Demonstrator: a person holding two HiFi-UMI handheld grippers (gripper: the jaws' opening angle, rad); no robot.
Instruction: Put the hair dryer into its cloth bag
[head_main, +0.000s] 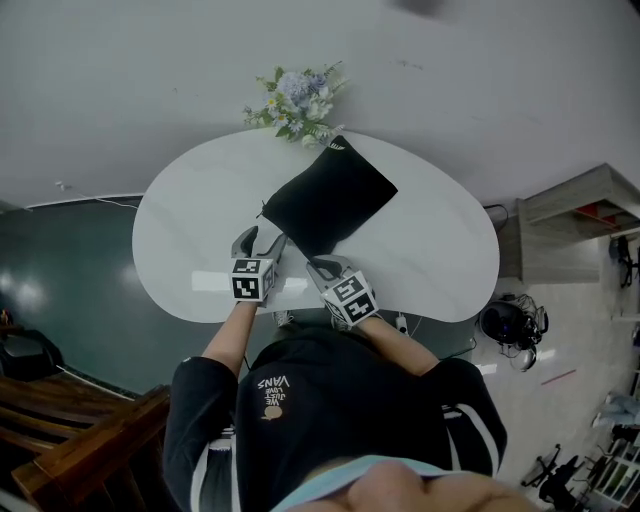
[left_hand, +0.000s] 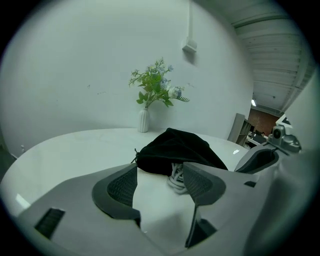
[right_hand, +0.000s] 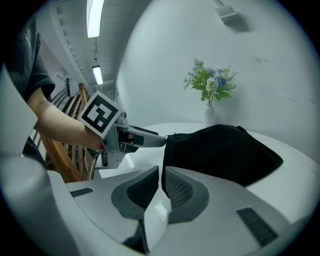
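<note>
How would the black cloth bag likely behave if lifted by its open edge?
Likely floppy: the black cloth bag drapes in soft folds, so it should sag. It bulges, with grey cord at its mouth, so probably heavy for cloth, and contents might slip out.

1. My left gripper and right gripper are pale grey plastic shells — each jaw is lined with a dark, finely ribbed pad.
2. Each carries a white cube printed with black square markers.
3. I wear a black short-sleeved T-shirt with a small tan print on the chest — white stripes edge the dark cloth at my sides.
</note>
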